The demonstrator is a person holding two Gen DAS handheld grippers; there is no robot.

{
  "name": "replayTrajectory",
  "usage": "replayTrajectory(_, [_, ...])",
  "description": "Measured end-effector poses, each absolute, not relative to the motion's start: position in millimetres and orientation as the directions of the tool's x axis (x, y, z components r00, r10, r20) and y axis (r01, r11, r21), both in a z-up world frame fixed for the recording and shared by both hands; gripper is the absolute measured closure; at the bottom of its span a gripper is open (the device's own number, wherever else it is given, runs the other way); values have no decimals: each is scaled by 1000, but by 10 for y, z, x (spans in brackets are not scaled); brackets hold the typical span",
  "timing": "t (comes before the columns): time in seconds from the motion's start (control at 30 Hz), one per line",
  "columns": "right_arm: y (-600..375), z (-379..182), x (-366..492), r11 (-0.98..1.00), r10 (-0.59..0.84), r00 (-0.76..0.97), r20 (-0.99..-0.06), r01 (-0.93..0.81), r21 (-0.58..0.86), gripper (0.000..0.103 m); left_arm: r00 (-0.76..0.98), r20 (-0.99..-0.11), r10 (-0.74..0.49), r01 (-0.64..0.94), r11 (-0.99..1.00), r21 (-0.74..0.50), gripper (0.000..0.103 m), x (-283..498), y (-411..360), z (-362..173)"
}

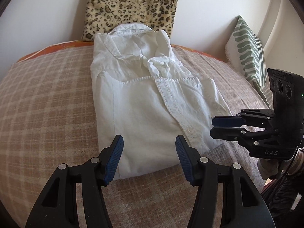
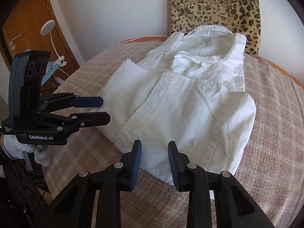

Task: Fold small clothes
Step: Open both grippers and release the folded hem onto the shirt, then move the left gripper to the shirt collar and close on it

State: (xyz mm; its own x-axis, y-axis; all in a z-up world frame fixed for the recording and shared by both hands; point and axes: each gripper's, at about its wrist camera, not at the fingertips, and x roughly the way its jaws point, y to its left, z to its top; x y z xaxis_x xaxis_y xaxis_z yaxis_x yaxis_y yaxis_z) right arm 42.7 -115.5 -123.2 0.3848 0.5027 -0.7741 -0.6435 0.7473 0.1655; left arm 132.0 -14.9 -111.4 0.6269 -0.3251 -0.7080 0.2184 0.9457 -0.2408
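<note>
Left gripper (image 1: 149,157): jaws apart, nothing between, over near edge of shirt | right gripper (image 2: 154,163): jaws apart, narrower gap, empty, by shirt's near right corner | white shirt (image 1: 144,110): folded, lying on checked blanket (image 1: 47,95), collar far against leopard-print cushion (image 1: 131,7) | striped pillow (image 1: 248,51): far right

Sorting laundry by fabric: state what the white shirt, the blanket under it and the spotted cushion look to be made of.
White shirt: likely woven cotton, matte, with soft creases and stitched hems.
Blanket: seemingly wool or a blend, with a slightly fuzzy woven check.
Spotted cushion: apparently faux fur, with a short plush leopard-print pile.
</note>
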Motion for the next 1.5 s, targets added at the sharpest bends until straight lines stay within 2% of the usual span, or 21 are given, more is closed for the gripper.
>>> replayTrajectory(0.17, [-1411,-894,648,783,533,461,-710,-586,207,74,664,-660,-351,204,935,-291,47,1461,77,-785])
replayTrajectory(0.33, [-1641,-721,1107,831,496,524,-693,-518,203,71,690,-645,-329,188,942,-280,47,1845,382,-596])
replayTrajectory(0.5, [-1720,-816,1663,854,448,522,-726,-491,173,72,670,-687,-282,132,956,-263,49,2367,694,-701])
replayTrajectory(0.8, [-1642,-1154,2421,846,430,462,-776,-506,167,73,642,-724,-251,122,966,-227,49,3175,767,-888])
replayTrajectory(0.93, [-1566,-1184,2774,849,419,468,-778,-507,152,73,636,-723,-270,137,961,-238,49,3427,735,-967])
replayTrajectory(1.5, [-1602,-1113,4113,840,509,459,-728,-449,304,71,661,-691,-291,132,952,-275,49,4212,739,-1109])
